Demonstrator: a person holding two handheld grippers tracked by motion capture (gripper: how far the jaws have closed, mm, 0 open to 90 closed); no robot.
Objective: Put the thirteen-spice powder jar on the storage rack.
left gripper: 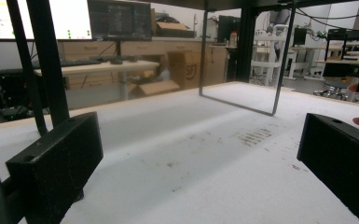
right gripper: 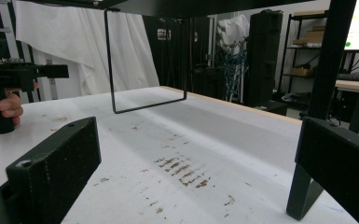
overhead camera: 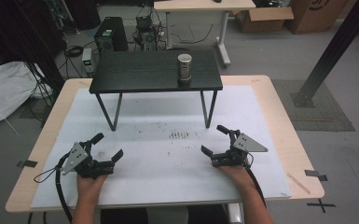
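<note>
A brushed metal can (overhead camera: 184,67) stands upright on a low black stand (overhead camera: 140,72) at the back of the white mat (overhead camera: 168,154). My left gripper (overhead camera: 108,145) rests on the mat at the front left, held in a hand, jaws wide open and empty. My right gripper (overhead camera: 213,139) sits at the front right, also open and empty. In the left gripper view the left gripper (left gripper: 198,158) faces bare mat and the stand's wire leg (left gripper: 242,100). In the right gripper view the right gripper (right gripper: 198,163) looks under the stand, past another leg (right gripper: 144,105).
Dark scuff marks (overhead camera: 179,135) dot the mat between the grippers. A thick stand leg (right gripper: 317,116) rises close to the right gripper's right jaw. Beyond the table are a computer tower (overhead camera: 111,33), a desk (overhead camera: 205,5) and cardboard boxes (overhead camera: 261,18). A black post (overhead camera: 335,46) slants at the right.
</note>
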